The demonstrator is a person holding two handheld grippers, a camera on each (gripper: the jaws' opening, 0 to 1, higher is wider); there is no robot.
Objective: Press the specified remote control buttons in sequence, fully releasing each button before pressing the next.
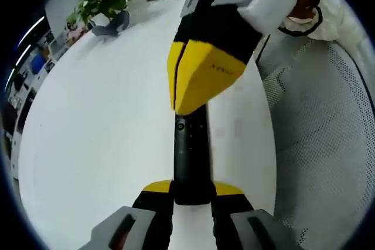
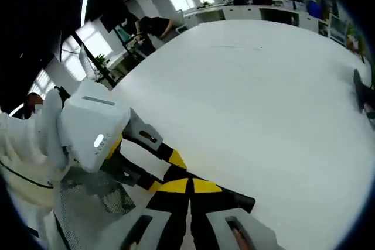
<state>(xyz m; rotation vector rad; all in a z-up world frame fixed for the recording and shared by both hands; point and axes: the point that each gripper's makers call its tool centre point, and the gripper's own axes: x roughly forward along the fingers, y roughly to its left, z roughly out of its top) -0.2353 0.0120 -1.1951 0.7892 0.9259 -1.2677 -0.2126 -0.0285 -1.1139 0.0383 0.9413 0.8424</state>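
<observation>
Left gripper view: we see our left gripper (image 1: 191, 194) pinching the near end of a black remote control (image 1: 190, 156) between its yellow-tipped jaws, the remote running straight ahead of them over the white table (image 1: 99, 127). Right at the remote's far end, the right gripper (image 1: 190, 83) comes down from above with its yellow tips pressed together, their point touching the upper buttons. Beyond it and off to the left, a potted plant (image 1: 102, 1) stands near the far table edge; to the right of the jaws lies a white mesh chair (image 1: 319, 139). In the right gripper view, we see our own yellow tips (image 2: 188, 187) closed on each other, with the black remote (image 2: 231, 198) just under them, and the left gripper (image 2: 153, 181) reaching in beside them from the left, over the same table (image 2: 263, 98).
</observation>
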